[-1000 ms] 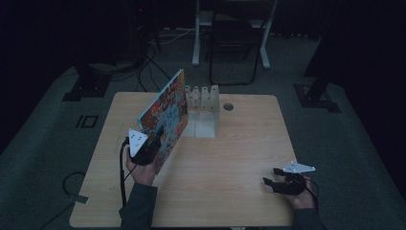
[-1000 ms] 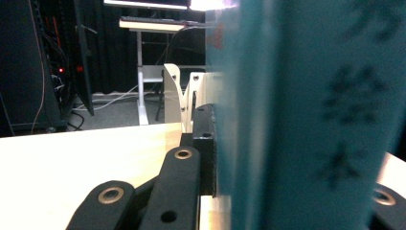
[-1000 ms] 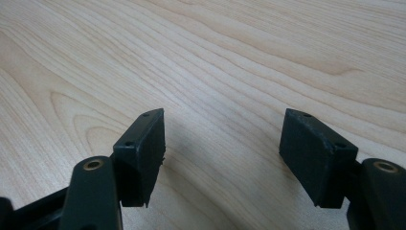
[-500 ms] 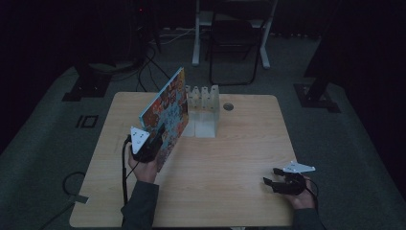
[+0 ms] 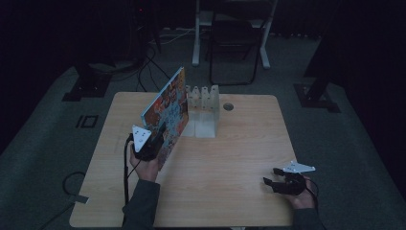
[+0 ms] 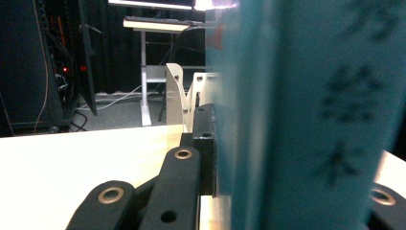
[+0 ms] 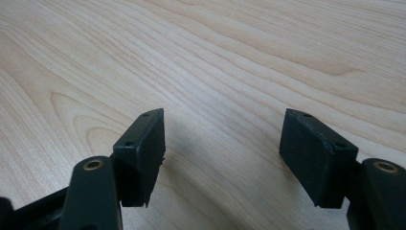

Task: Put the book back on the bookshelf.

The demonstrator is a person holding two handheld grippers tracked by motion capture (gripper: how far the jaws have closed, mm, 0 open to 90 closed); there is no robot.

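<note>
Left hand-held gripper (image 5: 152, 143) clamping tilted picture book (image 5: 168, 108), white rack (image 5: 203, 103) just behind, right hand-held gripper (image 5: 274, 183) wide, empty

Left gripper view: spine of the book (image 6: 306, 115), pale blue, carries dark Chinese characters running top to bottom; blurred, but the lower two read as 绘本. High view: the book's cover (image 5: 168, 112) bears large print among bright colours, too small to read.
</note>
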